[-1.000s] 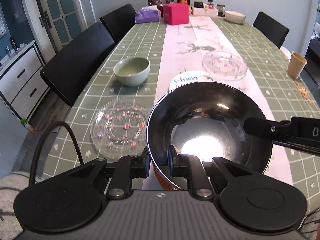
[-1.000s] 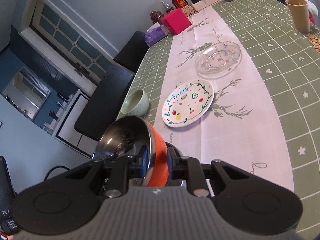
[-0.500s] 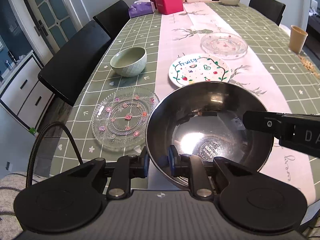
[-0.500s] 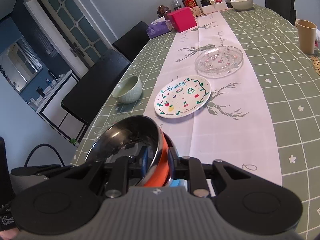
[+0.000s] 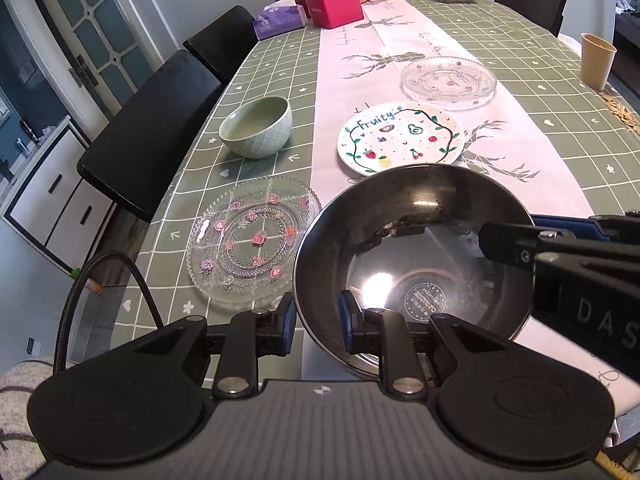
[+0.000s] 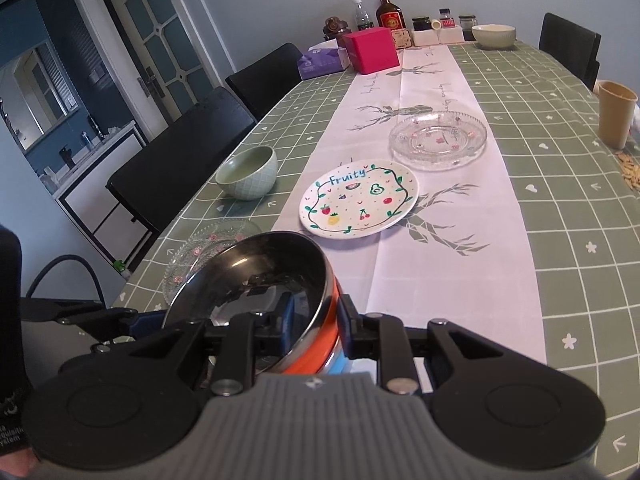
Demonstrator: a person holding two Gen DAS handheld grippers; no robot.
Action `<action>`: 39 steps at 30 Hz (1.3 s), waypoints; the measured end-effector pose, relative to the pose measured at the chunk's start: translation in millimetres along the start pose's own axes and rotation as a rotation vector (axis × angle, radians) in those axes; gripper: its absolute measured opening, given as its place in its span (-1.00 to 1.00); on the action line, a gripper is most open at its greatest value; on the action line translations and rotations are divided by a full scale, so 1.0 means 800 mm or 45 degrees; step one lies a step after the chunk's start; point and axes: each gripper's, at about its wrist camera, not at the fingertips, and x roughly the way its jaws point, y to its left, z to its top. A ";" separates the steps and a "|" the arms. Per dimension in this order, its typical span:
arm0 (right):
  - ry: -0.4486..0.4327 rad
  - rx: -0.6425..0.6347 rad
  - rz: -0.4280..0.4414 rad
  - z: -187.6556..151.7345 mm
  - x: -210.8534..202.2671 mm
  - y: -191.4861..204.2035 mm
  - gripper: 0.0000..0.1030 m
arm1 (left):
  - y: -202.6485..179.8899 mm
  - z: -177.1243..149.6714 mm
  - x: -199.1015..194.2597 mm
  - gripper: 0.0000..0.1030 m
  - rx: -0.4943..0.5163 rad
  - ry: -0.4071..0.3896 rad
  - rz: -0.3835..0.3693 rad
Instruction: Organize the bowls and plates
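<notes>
A steel bowl (image 5: 416,256) with an orange outside (image 6: 276,280) sits at the near table edge. My left gripper (image 5: 316,316) is shut on its near rim. My right gripper (image 6: 316,320) is shut on its right rim and shows in the left wrist view (image 5: 532,248). A flowered glass plate (image 5: 252,240) lies left of the bowl. A white "Fruity" plate (image 5: 400,140) (image 6: 360,200) lies beyond it. A second glass plate (image 5: 448,82) (image 6: 438,140) lies farther back. A green bowl (image 5: 256,128) (image 6: 248,174) stands at the left.
A tan cup (image 6: 616,114) stands at the right edge beside scattered seeds (image 6: 628,168). A pink box (image 6: 372,50), tissue box (image 6: 322,60), bottles, jars and a white bowl (image 6: 494,36) stand at the far end. Black chairs (image 5: 152,136) line the left side.
Both grippers have kept their hold on the steel bowl and lowered and drawn it toward the near table edge. The bowl's inside now faces more upward and the Fruity plate shows fully.
</notes>
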 end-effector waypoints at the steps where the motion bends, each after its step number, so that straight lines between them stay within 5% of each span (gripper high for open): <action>1: -0.001 -0.008 -0.002 0.000 0.000 0.001 -0.51 | 0.000 0.001 0.000 -0.50 0.001 -0.003 0.000; 7: -0.029 0.058 0.017 0.001 -0.006 -0.003 -0.46 | 0.007 0.003 -0.007 -0.10 -0.015 -0.046 -0.067; 12: -0.130 0.123 0.047 0.006 -0.025 -0.007 -0.46 | 0.012 0.005 -0.013 0.04 -0.049 -0.088 -0.102; 15: -0.165 0.077 0.039 0.006 -0.025 -0.004 -0.53 | 0.010 0.007 -0.012 0.04 -0.045 -0.086 -0.096; 17: -0.144 0.037 0.024 0.005 -0.019 0.000 -0.88 | 0.009 0.007 -0.012 0.04 -0.043 -0.084 -0.096; 20: -0.147 -0.003 -0.005 0.001 -0.013 0.005 -0.98 | 0.007 0.006 -0.012 0.05 -0.031 -0.084 -0.093; 31: -0.162 -0.131 -0.144 -0.009 0.000 0.015 -1.00 | 0.003 0.005 -0.010 0.12 -0.004 -0.080 -0.077; 39: -0.165 -0.063 -0.101 -0.009 -0.003 0.009 -0.92 | 0.002 0.004 -0.011 0.13 -0.001 -0.100 -0.071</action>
